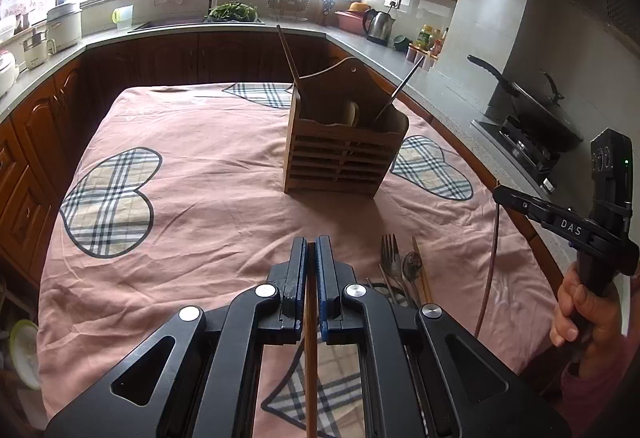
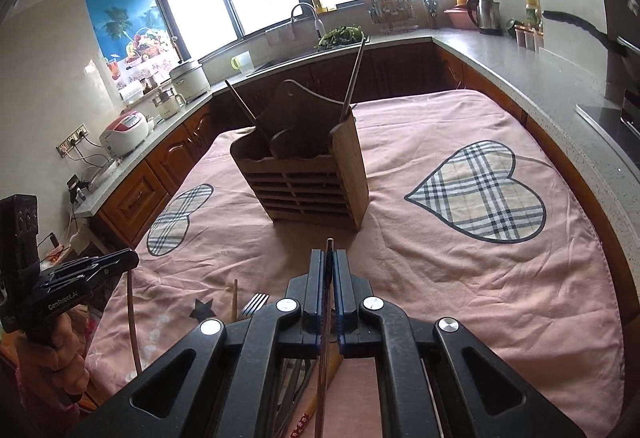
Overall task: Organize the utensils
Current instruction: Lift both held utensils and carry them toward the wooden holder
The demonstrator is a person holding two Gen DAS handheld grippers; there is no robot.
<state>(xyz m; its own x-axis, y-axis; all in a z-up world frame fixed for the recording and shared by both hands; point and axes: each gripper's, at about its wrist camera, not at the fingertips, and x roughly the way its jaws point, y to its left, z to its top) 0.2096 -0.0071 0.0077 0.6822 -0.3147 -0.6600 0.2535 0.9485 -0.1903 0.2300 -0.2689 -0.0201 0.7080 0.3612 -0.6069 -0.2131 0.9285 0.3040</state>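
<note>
1. My left gripper is pinched narrow on a wooden chopstick, whose shaft runs from between the pads down under the body toward me. My right gripper is likewise closed on a dark reddish chopstick, its tip showing just past the fingertips.

2. The wooden holder stands upright mid-table on the pink tablecloth, well ahead of both grippers. It already holds one chopstick leaning left and a metal utensil leaning right.

3. The loose utensils, a fork, a spoon and another stick, lie near my right gripper with their long axes pointing roughly toward the holder.

4. Risk, as I judge it: each held stick hangs long below the pinch, so it may pivot in the pads and swing off line as I tilt it upright.

5. Risk: a trailing end may snag the tablecloth or sweep the loose utensils.

6. Risk: the leaning sticks narrow the openings, so a poorly aimed tip may knock them or tip the holder.
</note>
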